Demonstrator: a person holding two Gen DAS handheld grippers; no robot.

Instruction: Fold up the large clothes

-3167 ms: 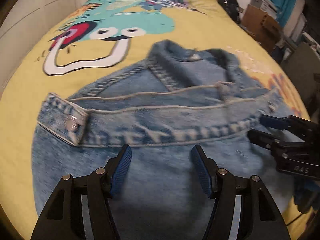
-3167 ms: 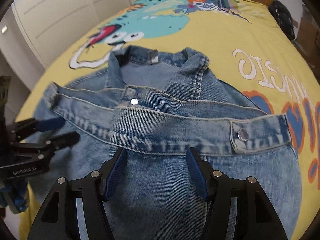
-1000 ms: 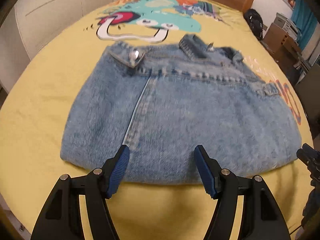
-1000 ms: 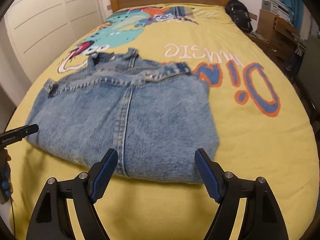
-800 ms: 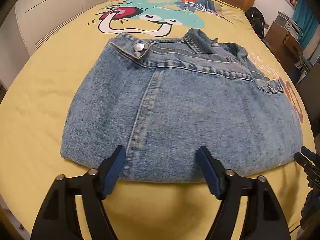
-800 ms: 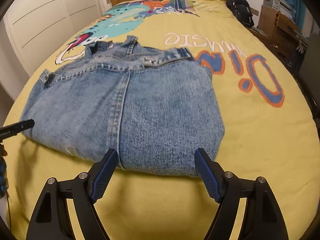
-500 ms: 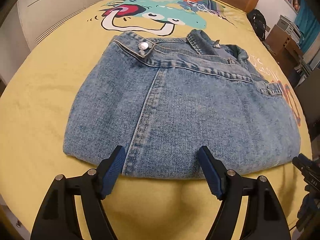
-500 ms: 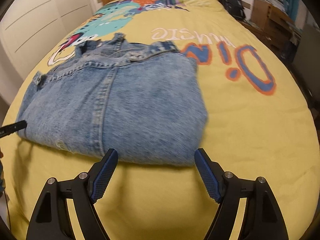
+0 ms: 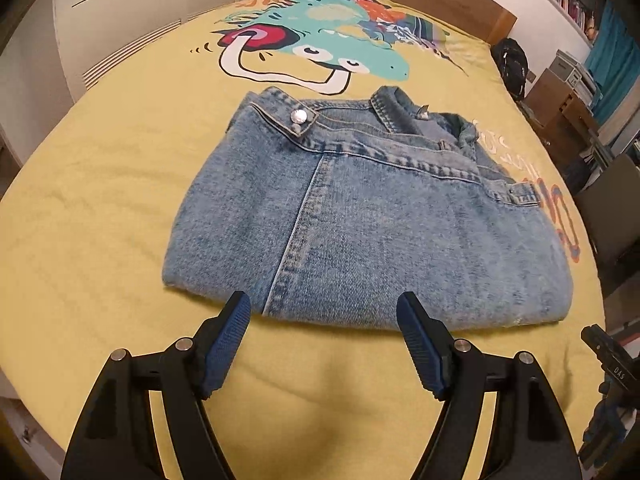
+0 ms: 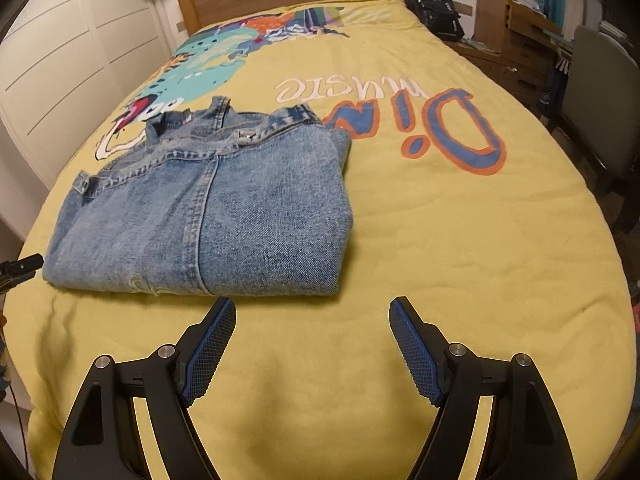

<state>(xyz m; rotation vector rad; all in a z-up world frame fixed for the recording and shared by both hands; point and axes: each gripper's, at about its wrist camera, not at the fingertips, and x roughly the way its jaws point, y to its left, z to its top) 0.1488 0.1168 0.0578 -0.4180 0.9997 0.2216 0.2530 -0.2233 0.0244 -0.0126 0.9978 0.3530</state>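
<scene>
On the yellow bedspread (image 10: pixel 460 240), printed upside-down with "Din" and "music", a folded denim jacket (image 9: pixel 372 216) is lying flat. Left gripper (image 9: pixel 324 306) is hovering at its near edge, jaws spread, nothing between them. Right gripper (image 10: pixel 311 308) is hovering over bare spread just beside the jacket, jaws wide and empty; its body, seen from the left wrist, is lettered "DAS".

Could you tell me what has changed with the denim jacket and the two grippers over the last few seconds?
Both grippers have backed off the denim jacket: the left gripper and right gripper, earlier over its hem band, now hang open and empty beyond its near edge. The jacket remains folded on the yellow bedspread.
</scene>
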